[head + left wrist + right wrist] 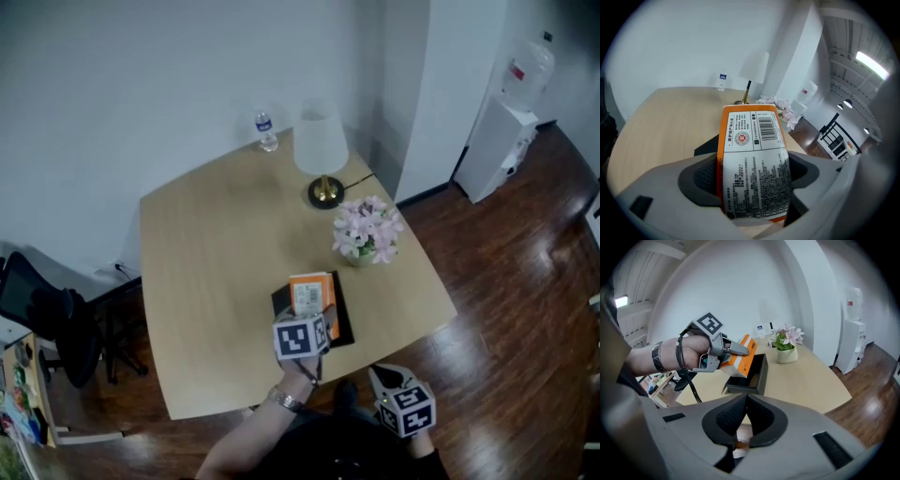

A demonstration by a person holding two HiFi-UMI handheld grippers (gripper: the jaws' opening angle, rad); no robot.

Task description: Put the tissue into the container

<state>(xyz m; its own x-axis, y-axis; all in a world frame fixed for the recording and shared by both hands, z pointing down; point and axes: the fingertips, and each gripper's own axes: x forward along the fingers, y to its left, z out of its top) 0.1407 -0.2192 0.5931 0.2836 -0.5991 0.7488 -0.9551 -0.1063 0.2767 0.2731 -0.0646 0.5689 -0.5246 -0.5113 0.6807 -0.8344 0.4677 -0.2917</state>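
An orange tissue pack (pixel 311 292) with a white printed label (pixel 754 159) is held in my left gripper (pixel 316 309), whose pads press on both its sides. The pack hangs tilted just above a black open container (pixel 343 326) near the table's front edge. In the right gripper view the pack (pixel 743 359) sits over the near end of the container (pixel 754 376), with the left gripper (pixel 736 350) and a hand behind it. My right gripper (pixel 384 377) is off the table's front edge, low by the person's body, and its jaws (pixel 746 401) are shut on nothing.
On the wooden table (pixel 216 262) stand a pot of pink flowers (pixel 367 230), a lamp with a white shade (pixel 322 150) and a small water bottle (pixel 267 131) at the far edge. A black office chair (pixel 47 319) is at the left, a water dispenser (pixel 502 131) at the right.
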